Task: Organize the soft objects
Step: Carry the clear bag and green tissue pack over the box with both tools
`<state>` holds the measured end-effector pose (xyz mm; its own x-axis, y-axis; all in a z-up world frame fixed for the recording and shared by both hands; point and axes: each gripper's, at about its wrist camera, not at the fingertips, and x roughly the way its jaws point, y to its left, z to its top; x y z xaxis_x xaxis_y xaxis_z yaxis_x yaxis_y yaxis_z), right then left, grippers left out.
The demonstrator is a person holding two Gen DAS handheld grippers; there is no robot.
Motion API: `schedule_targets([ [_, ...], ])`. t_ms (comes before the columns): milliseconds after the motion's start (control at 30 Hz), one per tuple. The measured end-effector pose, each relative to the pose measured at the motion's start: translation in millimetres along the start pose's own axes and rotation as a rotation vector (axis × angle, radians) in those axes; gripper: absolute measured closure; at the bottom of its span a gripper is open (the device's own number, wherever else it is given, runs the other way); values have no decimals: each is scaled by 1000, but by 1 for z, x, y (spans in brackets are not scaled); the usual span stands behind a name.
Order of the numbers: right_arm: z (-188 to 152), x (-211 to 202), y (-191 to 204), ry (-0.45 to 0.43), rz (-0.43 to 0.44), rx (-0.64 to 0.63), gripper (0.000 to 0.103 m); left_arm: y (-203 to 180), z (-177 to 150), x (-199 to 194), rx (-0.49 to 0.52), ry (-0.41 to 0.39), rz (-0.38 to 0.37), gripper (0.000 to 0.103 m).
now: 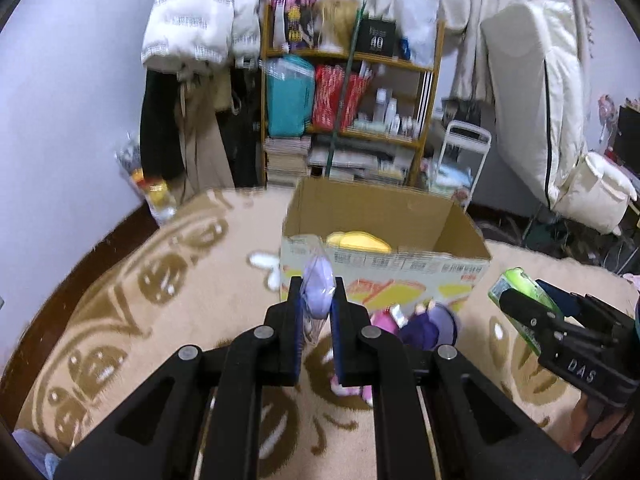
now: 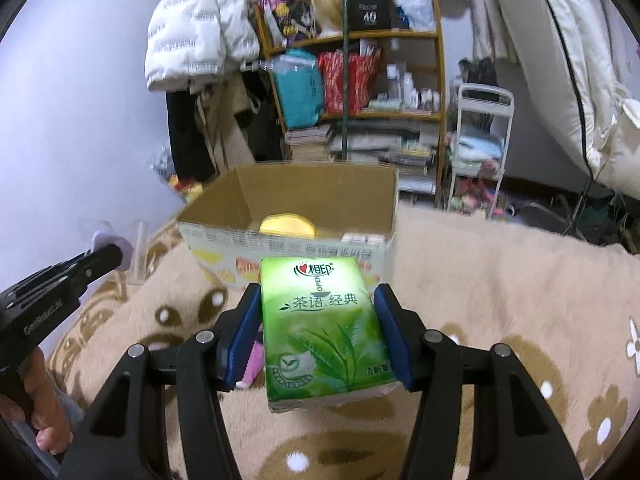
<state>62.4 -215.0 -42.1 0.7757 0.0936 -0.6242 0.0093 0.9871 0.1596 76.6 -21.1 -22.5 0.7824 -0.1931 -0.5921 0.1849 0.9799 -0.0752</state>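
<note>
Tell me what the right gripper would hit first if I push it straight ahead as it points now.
Probably the cardboard box. The right gripper holds the green tissue pack, whose front end points at the box's printed near wall, so the pack would likely touch first. How far off the wall is, the picture does not show.

I read "心相印", "OPEN" and "茶语·经典" on the green tissue pack between the right fingers. "DAS" sits on the right gripper body. Black box on the shelf far ahead of the fingers shows "40". Cardboard box print too blurred to read.
</note>
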Motion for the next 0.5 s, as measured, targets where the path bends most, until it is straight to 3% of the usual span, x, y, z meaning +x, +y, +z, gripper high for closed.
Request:
schedule_targets([
  [200,18,-4,-13,-80,0,11,43,1,11,-13,11,-113,19,92],
  [500,50,3,-16,-160,-20,-24,43,-7,33,-4,54,-200,5,92],
])
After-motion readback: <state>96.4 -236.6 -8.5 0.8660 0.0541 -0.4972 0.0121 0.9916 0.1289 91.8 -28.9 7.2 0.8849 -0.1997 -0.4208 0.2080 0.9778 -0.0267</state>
